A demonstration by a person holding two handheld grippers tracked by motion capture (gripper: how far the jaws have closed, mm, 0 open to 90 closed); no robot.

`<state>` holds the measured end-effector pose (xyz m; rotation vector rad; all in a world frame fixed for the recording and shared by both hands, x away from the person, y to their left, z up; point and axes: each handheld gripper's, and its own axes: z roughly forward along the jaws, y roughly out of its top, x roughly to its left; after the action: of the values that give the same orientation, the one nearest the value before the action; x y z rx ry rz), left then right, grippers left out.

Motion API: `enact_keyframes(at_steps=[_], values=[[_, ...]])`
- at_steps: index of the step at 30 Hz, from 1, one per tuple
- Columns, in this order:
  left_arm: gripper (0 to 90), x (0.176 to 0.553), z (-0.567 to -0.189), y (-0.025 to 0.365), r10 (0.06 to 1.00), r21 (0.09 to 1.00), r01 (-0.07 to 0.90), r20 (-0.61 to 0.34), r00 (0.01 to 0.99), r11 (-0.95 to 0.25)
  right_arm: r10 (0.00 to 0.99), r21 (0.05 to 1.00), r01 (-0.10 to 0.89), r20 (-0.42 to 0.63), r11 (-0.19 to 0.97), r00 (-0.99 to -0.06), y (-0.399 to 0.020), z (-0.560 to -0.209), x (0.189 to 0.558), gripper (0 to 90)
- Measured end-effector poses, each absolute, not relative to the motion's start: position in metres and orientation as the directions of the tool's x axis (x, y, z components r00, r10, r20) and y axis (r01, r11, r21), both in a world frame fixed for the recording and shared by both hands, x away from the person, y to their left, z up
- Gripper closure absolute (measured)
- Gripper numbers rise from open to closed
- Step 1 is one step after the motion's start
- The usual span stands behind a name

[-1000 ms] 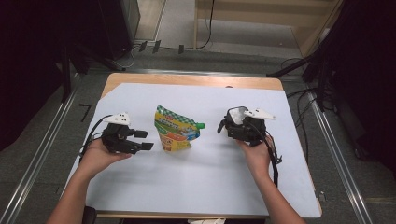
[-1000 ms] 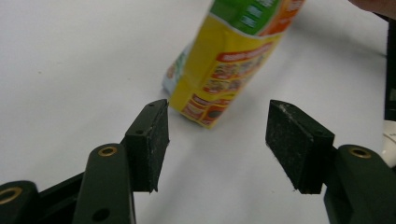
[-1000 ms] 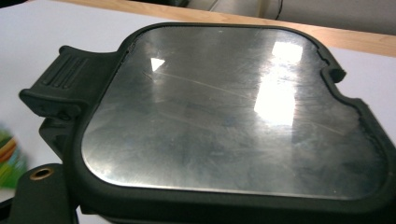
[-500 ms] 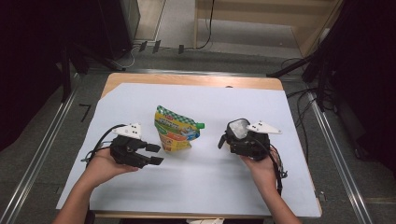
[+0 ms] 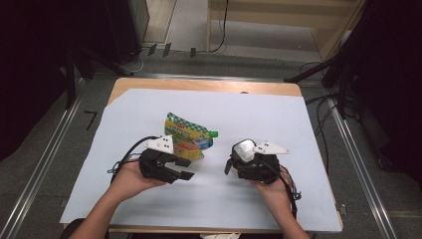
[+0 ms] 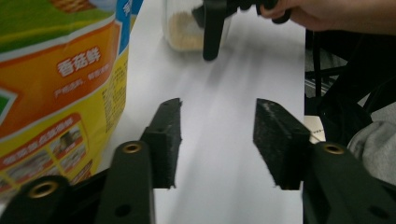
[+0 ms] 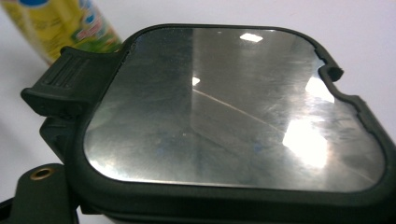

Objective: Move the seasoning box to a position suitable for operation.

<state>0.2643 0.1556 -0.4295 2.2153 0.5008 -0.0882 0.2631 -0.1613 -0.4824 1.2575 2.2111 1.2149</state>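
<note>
The left gripper (image 5: 186, 169) lies low over the white sheet (image 5: 308, 134) that covers the table, its two black jaws apart with only bare sheet between them; they have just been closing, and nothing is caught in the gap. In the left gripper view the colourful snack pouch (image 6: 56, 88) stands just outside the left-hand jaw, close beside it but not touching as far as can be seen, its orange and yellow face turned toward the camera (the printed characters are legible, the rest is cropped). Beyond the tips of those jaws, farther up the sheet, a clear container (image 6: 187, 28) with a pale, crumbly filling sits in the grasp of the right gripper (image 6: 212, 32), whose black jaw hangs down its side. From above, the right gripper (image 5: 234, 162) carries that container with its shiny lid (image 5: 245, 148) facing up, well apart from the left gripper's jaws and to the side of the pouch (image 5: 189, 137). In the right gripper view the lid (image 7: 233, 107), a mirror-like metal panel in a dark rim with a ribbed latch at one corner, sits right above the jaws, which look clamped on the container, with the pouch (image 7: 65, 28) beyond the latch corner.
</note>
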Motion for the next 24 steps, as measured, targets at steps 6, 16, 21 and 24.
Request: enact_keyframes(at_steps=[6, 16, 21, 24], values=[[56.4, 0.266, -0.433, 0.145, 0.304, 0.724, 0.37, -0.228, 0.925, -0.582, 0.793, 0.805, 0.522, 0.111, 0.281, -0.599, -0.148, -0.489, 0.26, 15.5], [55.4, 0.264, -0.439, 0.127, 0.277, 0.728, 0.333, -0.202, 0.939, -0.599, 0.759, 0.815, 0.478, 0.074, 0.328, -0.647, -0.144, -0.498, 0.256, 15.3], [59.5, 0.264, -0.441, 0.119, 0.277, 0.733, 0.322, -0.188, 0.942, -0.599, 0.732, 0.785, 0.499, 0.087, 0.367, -0.676, -0.148, -0.5, 0.256, 12.5], [61.1, 0.266, -0.441, 0.117, 0.284, 0.728, 0.335, -0.198, 0.938, -0.598, 0.727, 0.772, 0.51, 0.093, 0.379, -0.681, -0.149, -0.498, 0.256, 12.0]])
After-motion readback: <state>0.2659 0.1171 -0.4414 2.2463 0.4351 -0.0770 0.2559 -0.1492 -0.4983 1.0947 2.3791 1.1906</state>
